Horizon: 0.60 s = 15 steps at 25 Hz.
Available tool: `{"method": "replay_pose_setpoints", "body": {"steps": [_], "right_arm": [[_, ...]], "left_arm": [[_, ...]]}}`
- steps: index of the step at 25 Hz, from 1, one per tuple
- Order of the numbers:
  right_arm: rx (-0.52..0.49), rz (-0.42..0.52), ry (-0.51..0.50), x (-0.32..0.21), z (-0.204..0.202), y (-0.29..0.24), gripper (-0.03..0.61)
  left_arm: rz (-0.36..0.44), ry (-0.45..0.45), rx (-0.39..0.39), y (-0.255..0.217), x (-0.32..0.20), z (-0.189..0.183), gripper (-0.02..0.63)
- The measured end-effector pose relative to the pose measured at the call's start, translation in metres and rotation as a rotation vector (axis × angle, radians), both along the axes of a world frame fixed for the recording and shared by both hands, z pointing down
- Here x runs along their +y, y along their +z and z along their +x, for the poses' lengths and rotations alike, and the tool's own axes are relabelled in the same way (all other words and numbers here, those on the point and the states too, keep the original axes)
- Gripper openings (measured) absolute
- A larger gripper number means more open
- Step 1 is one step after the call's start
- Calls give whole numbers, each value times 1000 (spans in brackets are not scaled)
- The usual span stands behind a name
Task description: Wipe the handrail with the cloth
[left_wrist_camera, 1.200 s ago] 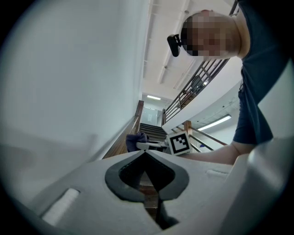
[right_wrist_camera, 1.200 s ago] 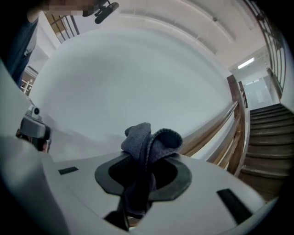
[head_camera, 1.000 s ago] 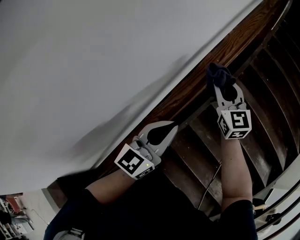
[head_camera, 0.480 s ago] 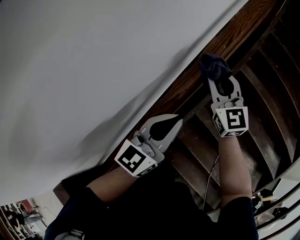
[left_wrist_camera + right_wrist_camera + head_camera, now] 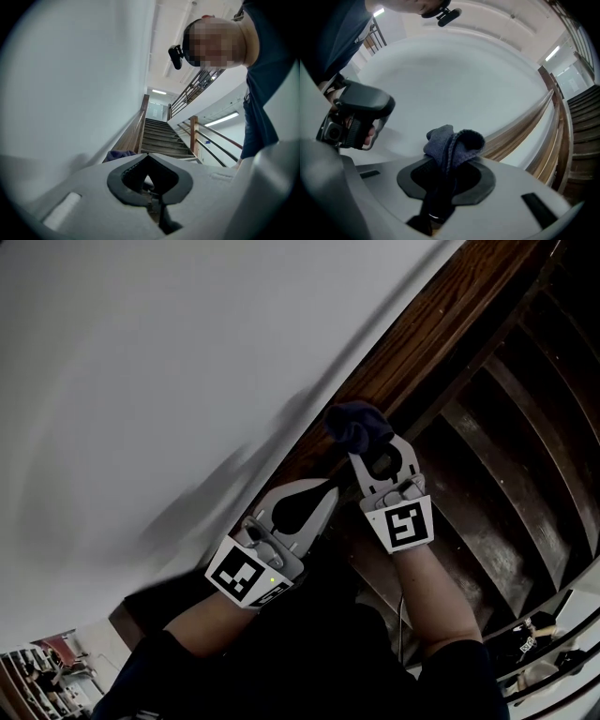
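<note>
Two closed: left claw (image 5: 328, 487), right claw (image 5: 364, 446) pinching cloth (image 5: 354, 421).

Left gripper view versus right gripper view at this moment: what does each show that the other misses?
Only the left gripper view: the left gripper shut on nothing, and the far-side railing with its wooden post. Only the right gripper view: the right gripper shut on the dark blue cloth, and a hand holding the left gripper's body. Both: the white wall, the wooden handrail, the stairs, and the cloth, just a sliver in the left gripper view.
</note>
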State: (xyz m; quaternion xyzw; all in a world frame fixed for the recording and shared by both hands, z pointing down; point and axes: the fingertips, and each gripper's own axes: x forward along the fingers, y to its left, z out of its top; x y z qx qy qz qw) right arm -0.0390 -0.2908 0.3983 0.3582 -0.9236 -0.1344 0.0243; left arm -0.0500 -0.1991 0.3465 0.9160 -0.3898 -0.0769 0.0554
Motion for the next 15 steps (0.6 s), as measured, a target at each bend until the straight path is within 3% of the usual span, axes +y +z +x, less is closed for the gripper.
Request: {"method": "replay_pose_setpoints", "body": {"steps": [8,15], "right_arm": [[-15,-120,-94,47,-27,44,95],[-49,-113,-45,31,-7,31,95]], "left_arm": [[-14,-23,-23,1,24,-1,5],[-15,-21,-25,4,31,0,5]]}}
